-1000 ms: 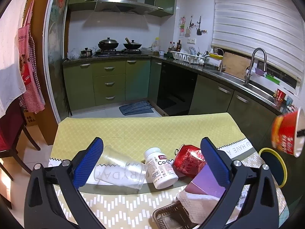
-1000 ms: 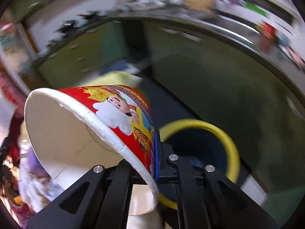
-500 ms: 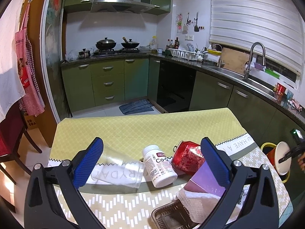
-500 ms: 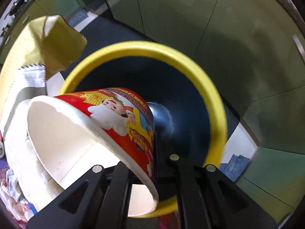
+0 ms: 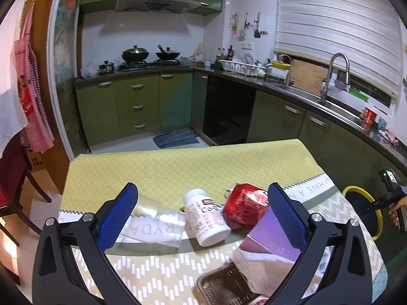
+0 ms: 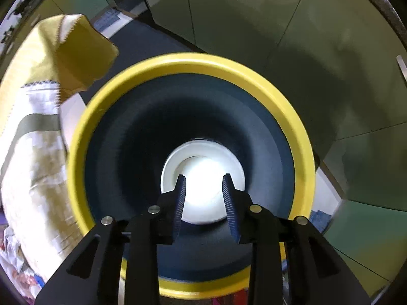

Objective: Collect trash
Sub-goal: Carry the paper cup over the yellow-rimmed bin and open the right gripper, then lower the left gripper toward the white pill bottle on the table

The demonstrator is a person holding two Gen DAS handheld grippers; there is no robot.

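Directly below the right tongs [image 6: 204,193], whose jaws are opening with nothing between them, a paper cup [image 6: 202,180] is seen inside the yellow-rimmed bin [image 6: 193,62], while the left tongs [image 5: 201,216], spread wide and empty, are kept over the can [image 5: 245,204] and bottle [image 5: 206,217] on the counter [image 5: 178,162], presumably for collecting next.

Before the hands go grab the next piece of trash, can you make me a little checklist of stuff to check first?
1. Paper cup is down inside the yellow-rimmed bin: ok.
2. Right gripper has let go; its jaws are opening with nothing between them: ok.
3. Right gripper is clear of the bin: not ok, it hangs right over the opening.
4. Left gripper is open and ready: ok.
5. More trash waits on the table: ok, a red can, white bottle and clear cup lie there.
6. The bin has room left: cannot tell.
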